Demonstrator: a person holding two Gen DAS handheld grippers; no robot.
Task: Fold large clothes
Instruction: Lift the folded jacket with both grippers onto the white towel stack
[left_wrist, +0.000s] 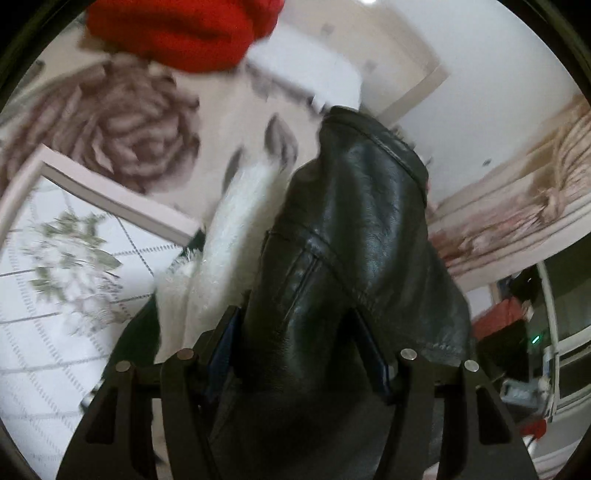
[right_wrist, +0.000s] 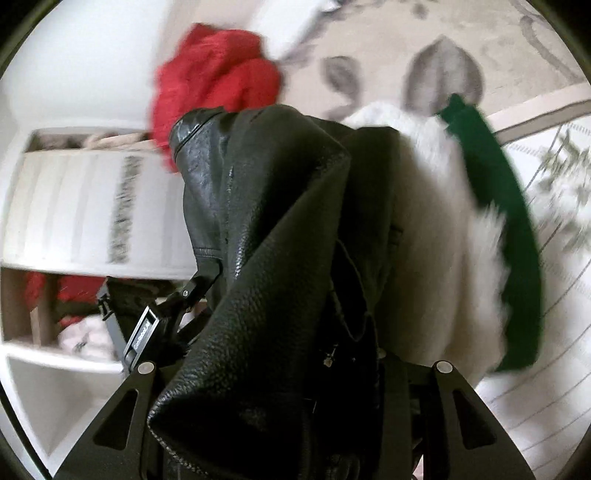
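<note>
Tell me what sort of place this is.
Probably a bedroom at home. Clothes lie in a heap on a rose-print bedspread: a red knit, a white fluffy garment, a green one. A white shelf unit stands beside it.

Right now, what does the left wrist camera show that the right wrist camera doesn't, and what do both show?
Only the left wrist view shows the large brownish rose print on the pale bedcover. Only the right wrist view shows the long dark green knitted garment beside the fluffy white one, and the other gripper clamped on the jacket's far edge. Both show the black leather jacket held up between the fingers, the crumpled red knit garment, the fluffy white garment and the white leaf-patterned quilt.
</note>
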